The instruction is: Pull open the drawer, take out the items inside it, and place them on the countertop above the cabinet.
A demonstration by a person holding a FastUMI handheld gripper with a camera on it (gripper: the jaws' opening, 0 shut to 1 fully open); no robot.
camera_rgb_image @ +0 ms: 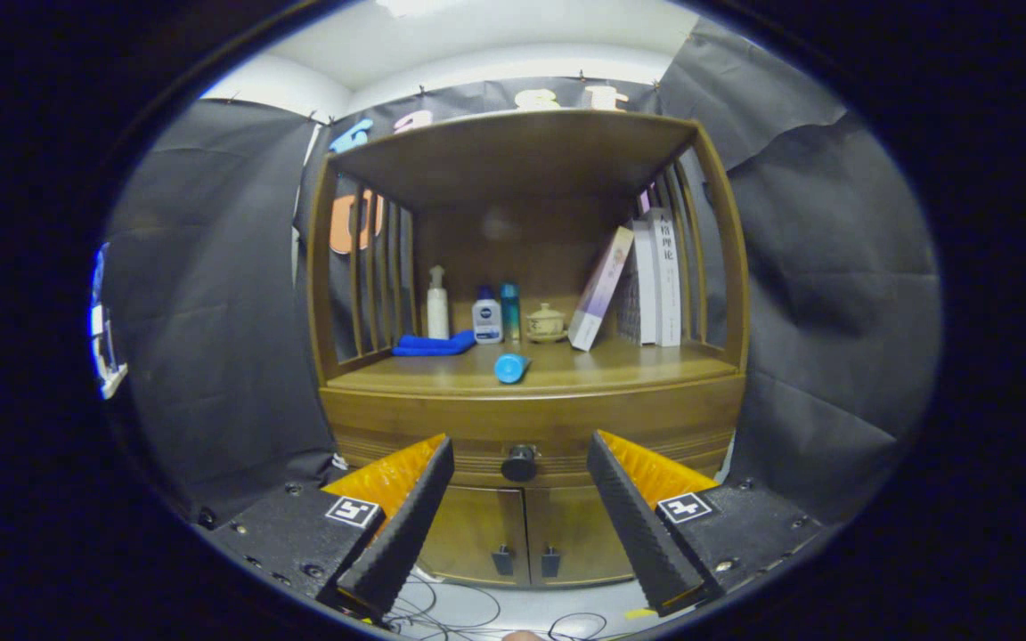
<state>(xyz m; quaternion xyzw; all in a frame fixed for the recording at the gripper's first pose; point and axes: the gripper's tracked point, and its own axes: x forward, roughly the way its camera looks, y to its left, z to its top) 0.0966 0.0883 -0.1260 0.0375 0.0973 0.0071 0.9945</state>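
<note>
While the gripper sits back from the cabinet, its fingers are spread wide, holding and touching nothing; drawer knob lies straight ahead, centred in the gap between the fingertips but beyond them; drawer front looks flush, so shut; contents hidden. Blue cylinder lies on its side on the countertop above, probably a bottle, hard to tell at this range. Scene fits drawer closed pre-pull or pushed back after emptying. Farther back: blue cloth, bottles, books.
</note>
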